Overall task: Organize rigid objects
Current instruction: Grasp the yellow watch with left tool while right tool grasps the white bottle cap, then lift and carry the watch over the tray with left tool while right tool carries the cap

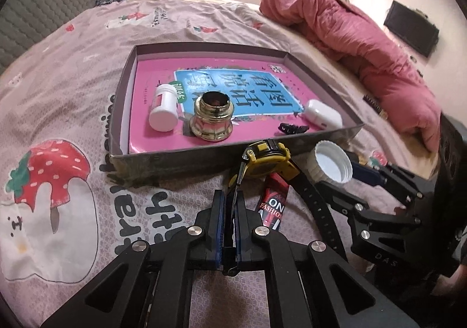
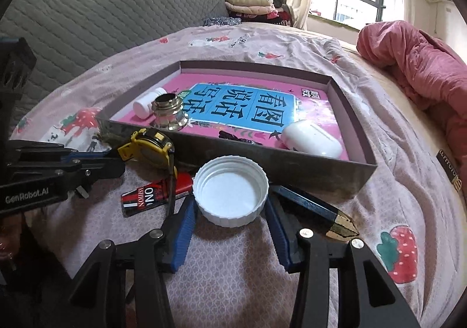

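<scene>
Two claws are working at the near wall of the shallow box (image 1: 175, 157) on the bed (image 1: 73, 88): the left claw (image 1: 230, 205) is clenched on the black strap of the yellow watch (image 1: 267, 161), which sits just outside that wall, while the right claw (image 2: 230, 220) is spread wide around the white lid (image 2: 230, 193) without squeezing it. I'd lift the watch straight up first so the dangling strap clears the wall and the red packet (image 2: 151, 196) beside it. Best open spot inside looks like the middle, between the brass cap (image 1: 211, 119) and the white earbud case (image 1: 322, 117).
</scene>
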